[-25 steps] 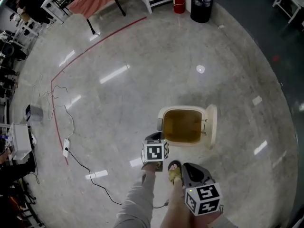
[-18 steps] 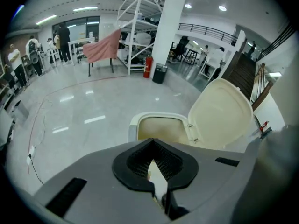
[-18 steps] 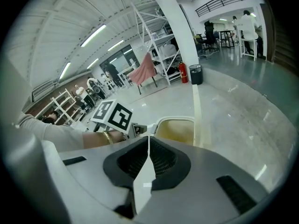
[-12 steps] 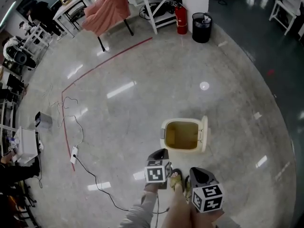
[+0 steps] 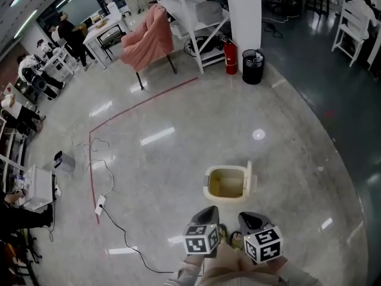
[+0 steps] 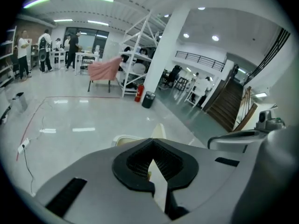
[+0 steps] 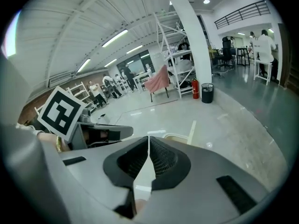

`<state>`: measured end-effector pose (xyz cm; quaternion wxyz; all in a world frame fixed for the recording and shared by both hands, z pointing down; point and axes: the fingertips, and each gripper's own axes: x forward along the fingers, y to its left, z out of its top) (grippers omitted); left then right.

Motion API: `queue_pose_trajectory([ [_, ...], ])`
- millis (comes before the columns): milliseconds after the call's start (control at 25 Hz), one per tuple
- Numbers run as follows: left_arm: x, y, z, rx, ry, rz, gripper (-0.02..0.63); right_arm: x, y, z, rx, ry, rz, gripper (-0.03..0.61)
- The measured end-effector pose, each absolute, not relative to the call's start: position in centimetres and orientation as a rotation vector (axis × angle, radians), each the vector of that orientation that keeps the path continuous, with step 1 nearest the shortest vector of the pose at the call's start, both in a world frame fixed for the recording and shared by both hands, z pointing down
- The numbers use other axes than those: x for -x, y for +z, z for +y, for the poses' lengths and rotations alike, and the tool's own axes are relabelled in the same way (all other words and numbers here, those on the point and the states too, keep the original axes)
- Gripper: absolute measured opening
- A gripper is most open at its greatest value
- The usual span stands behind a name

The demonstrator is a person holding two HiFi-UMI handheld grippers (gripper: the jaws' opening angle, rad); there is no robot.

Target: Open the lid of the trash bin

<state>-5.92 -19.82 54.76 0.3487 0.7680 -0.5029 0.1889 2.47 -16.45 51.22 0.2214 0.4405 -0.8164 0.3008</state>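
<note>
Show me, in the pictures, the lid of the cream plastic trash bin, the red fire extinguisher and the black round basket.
Lid of the cream plastic trash bin (image 5: 250, 176), head view, middle of the raised lid.
Red fire extinguisher (image 5: 231, 58), head view, middle of its cylinder.
Black round basket (image 5: 252, 68), head view, its side wall.

Cream trash bin (image 5: 208, 184), red line (image 5: 143, 104), grey floor (image 5: 178, 154)

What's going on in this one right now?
A person holds a two-jaw gripper in each hand, facing a cream trash bin on the polished floor. Its lid stands upright along the bin's right side, so the bin is already open. The left gripper and right gripper are both shut, empty, and clear of the bin.
</note>
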Motion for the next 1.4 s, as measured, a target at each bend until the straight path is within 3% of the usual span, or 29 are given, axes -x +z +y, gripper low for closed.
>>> queue_pose_trajectory([
  [600, 2.0, 44.4, -17.2, -2.291, 0.369, -1.263, 0.002, -3.7, 40.6, -16.8, -1.285, 0.673, -2.506, 0.006],
  [1400, 4.0, 42.3, -17.3, -2.281, 0.308, -1.324, 0.002, -2.8, 39.7, -17.8, -1.304, 0.593, -2.521, 0.005],
])
